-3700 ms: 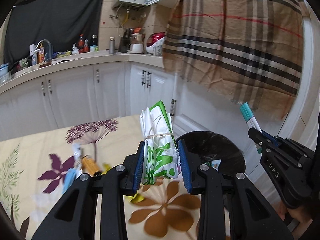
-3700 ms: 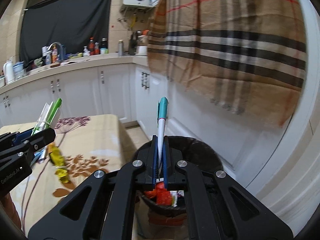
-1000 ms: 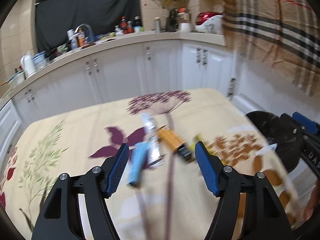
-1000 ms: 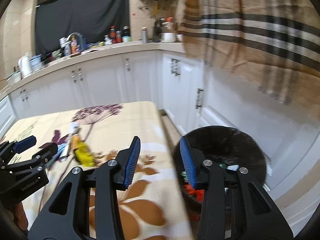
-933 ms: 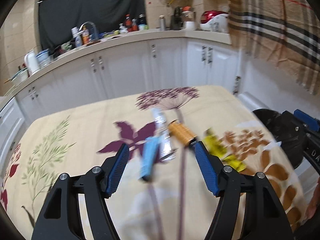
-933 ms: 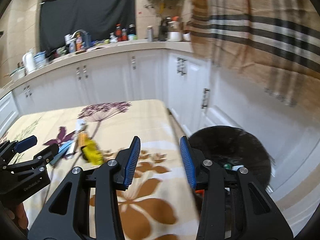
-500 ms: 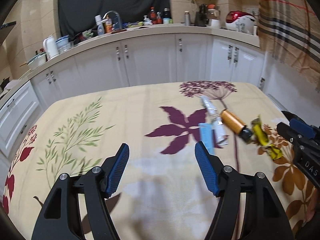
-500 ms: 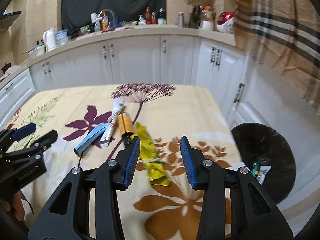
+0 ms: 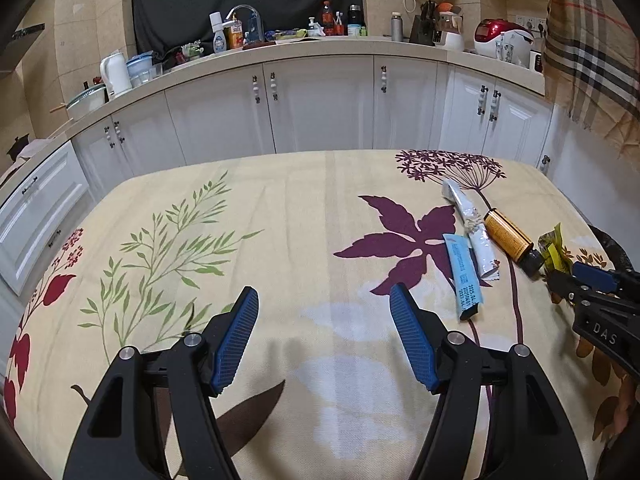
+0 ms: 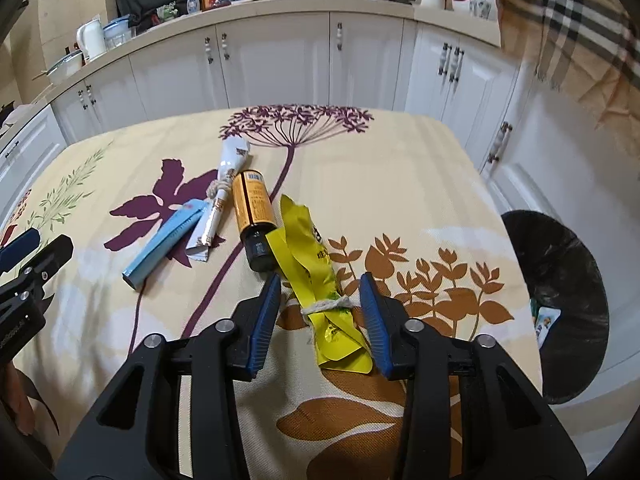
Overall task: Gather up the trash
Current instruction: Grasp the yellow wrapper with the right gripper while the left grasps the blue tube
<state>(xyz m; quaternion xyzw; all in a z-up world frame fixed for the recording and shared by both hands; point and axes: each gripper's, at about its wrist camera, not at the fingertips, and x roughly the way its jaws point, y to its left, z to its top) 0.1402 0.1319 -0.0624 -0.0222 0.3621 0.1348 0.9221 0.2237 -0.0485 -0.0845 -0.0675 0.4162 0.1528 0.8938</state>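
Observation:
A yellow wrapper [image 10: 304,240] tied with string lies on the floral tablecloth [image 10: 400,168]. My right gripper [image 10: 320,282] straddles it and its jaws are closing. A gap shows on both sides, so the pads are not touching it. Beside the wrapper lie a brown bottle [image 10: 253,208], a white tied wrapper [image 10: 224,196] and a light blue packet [image 10: 166,238]. My left gripper [image 9: 323,292] hovers open over bare cloth, left of the blue packet [image 9: 464,276], with nothing between its fingers.
A bin lined with a black bag [image 10: 560,280] stands on the floor off the table's right edge, with some trash inside. White kitchen cabinets [image 9: 320,100] and a cluttered counter run behind the table. A plaid cloth [image 10: 580,20] hangs at the upper right.
Both grippers swung from the bin back over the table, without the tissue pack and pen they held earlier. The right one came down around the yellow wrapper and its jaws narrowed.

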